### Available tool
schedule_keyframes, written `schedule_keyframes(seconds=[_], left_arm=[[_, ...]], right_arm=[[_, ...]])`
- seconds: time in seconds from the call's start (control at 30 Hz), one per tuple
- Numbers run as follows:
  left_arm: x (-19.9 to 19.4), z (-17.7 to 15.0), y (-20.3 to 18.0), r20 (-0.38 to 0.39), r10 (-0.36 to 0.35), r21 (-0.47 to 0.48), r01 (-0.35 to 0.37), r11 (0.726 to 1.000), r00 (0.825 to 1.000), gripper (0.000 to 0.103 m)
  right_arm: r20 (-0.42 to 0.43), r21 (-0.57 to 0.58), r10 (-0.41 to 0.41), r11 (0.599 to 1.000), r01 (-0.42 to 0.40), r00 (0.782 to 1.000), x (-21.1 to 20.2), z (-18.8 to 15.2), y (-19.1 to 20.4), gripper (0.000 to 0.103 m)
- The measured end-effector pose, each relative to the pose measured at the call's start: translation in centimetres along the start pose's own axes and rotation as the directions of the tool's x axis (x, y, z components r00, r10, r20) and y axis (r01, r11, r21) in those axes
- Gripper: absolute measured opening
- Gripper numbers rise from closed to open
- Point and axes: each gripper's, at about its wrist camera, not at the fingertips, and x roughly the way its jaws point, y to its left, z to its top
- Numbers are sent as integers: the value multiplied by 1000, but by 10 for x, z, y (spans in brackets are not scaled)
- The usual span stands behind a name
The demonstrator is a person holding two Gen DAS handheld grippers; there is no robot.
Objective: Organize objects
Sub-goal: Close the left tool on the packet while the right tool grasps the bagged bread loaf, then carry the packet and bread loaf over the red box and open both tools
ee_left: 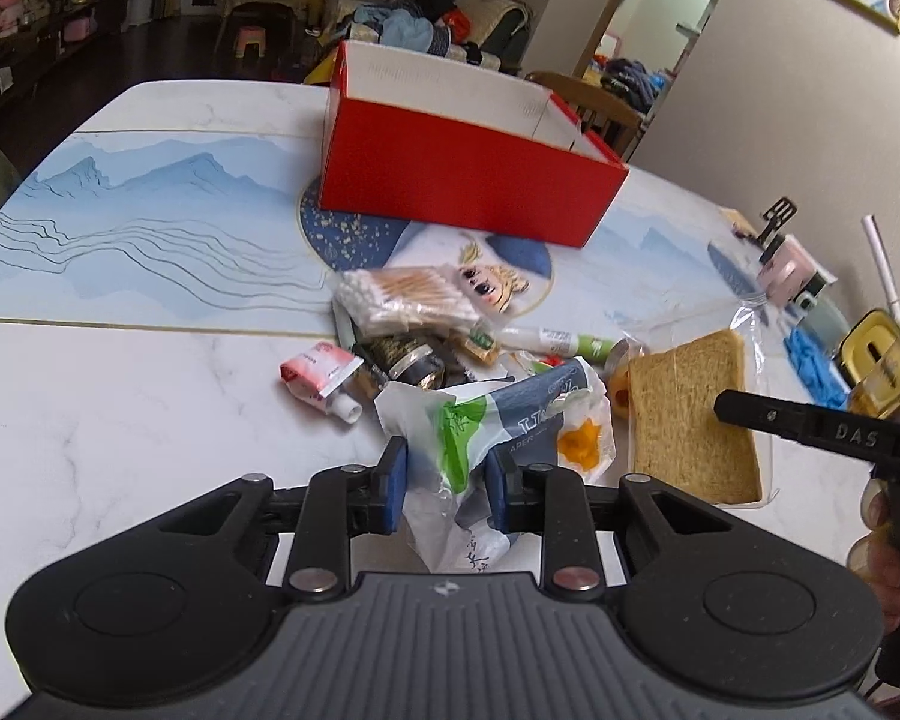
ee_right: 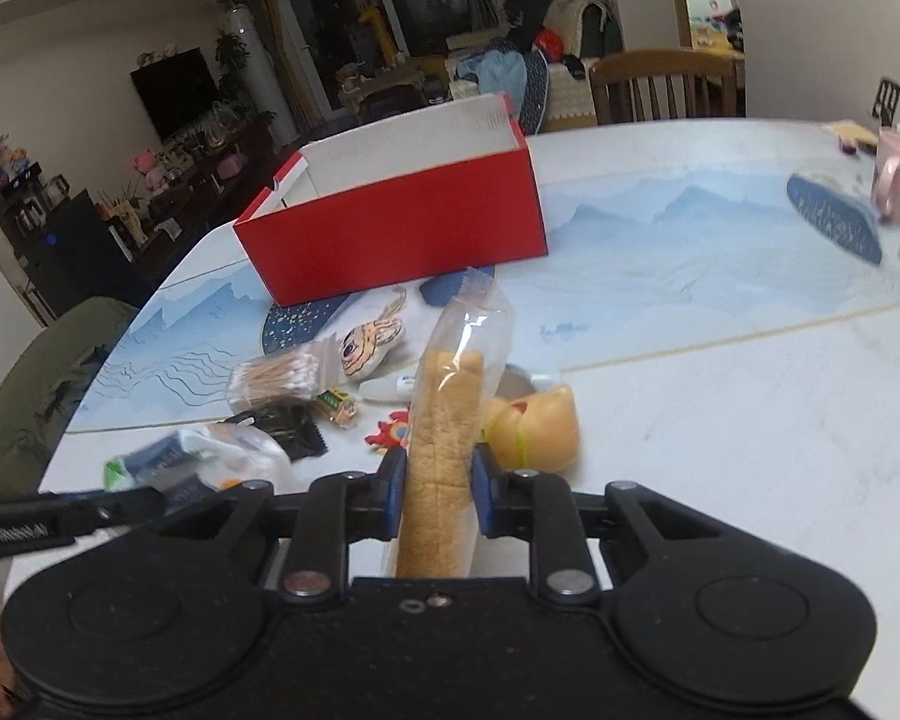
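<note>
My left gripper [ee_left: 447, 480] is shut on a crumpled white, green and blue tissue packet [ee_left: 510, 414], which hangs between the blue pads just above the marble table [ee_left: 120, 390]. My right gripper [ee_right: 435, 480] is shut on a clear bag of sliced bread [ee_right: 444, 420], held edge-on. In the left wrist view the bread [ee_left: 690, 414] shows as a flat brown slice at the right. An open red box [ee_left: 468, 180] with a white inside stands behind the clutter; the right wrist view shows the box [ee_right: 390, 240] at centre left.
Between me and the box lie a bag of cotton swabs [ee_left: 390, 300], a cartoon figure [ee_left: 492, 285], a pink pouch [ee_left: 318, 375], a dark packet [ee_left: 396, 360] and a white tube [ee_left: 546, 339]. A pink mug [ee_left: 783, 270], blue gloves [ee_left: 810, 360] and a yellow container [ee_left: 882, 366] crowd the right edge. A wooden chair [ee_right: 660, 84] stands behind the table.
</note>
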Motion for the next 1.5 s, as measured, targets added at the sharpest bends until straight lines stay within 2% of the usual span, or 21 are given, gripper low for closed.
schedule_keyframes(seconds=[0.2, 0.4, 0.73, 0.93, 1.27, 1.5], left_arm=[[-8, 13, -3, 28, -7, -15, 7, 1000, 1000, 25], [-8, 37, -9, 59, -8, -5, 9, 1000, 998, 25], [4, 94, -21, 108, 10, 27, -13, 1000, 994, 25], [21, 134, -31, 132, 36, 59, -44, 997, 991, 25], [62, 209, -31, 162, 108, 45, -116, 992, 981, 25], [101, 250, -33, 168, 190, 62, -202, 977, 967, 25]], right_arm=[[29, -74, 11, 997, -9, 1000, -7, 16, 7, 22], [64, -116, 36, 993, -28, 997, -8, 48, 9, 22], [114, -103, 71, 993, -59, 991, 9, 113, 0, 22], [152, -112, 85, 991, -69, 985, 27, 151, -1, 22], [199, -188, 82, 981, -44, 977, 69, 207, 4, 22], [155, -186, 77, 981, -48, 985, 113, 233, 5, 22]])
